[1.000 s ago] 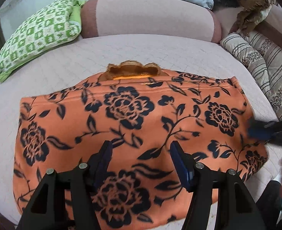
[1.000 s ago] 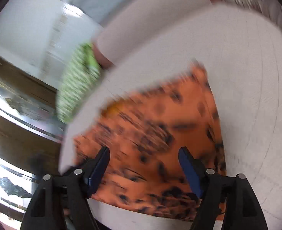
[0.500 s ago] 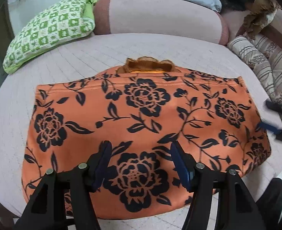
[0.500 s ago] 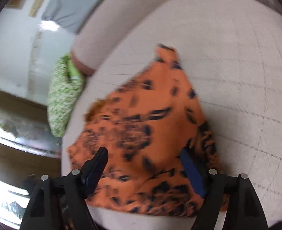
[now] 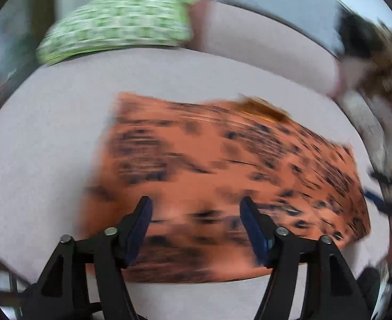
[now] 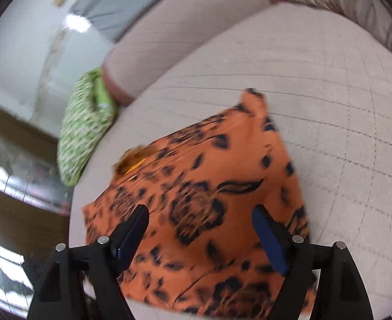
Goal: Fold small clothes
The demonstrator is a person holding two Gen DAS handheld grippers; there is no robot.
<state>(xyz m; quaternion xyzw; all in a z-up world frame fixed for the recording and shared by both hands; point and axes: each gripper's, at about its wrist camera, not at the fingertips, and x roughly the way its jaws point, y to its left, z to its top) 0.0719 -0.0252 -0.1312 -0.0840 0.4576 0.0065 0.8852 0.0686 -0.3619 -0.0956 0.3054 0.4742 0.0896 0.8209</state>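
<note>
Orange floral garment (image 5: 222, 181) lies flat on the bed (image 6: 329, 80), no legible writing; both jaws apart, empty.

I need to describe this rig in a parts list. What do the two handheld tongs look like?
Both match: the left tongs and right tongs have black angular plastic fingers with triangular cut-outs, silver pivot bolts and dark blue pads on the inner faces. No cables, markings or sleeves show.

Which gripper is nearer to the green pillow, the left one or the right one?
Left, probably. The left gripper hangs over the orange cloth's pillow-side half; the right gripper is over its far end. Green pillow.
</note>
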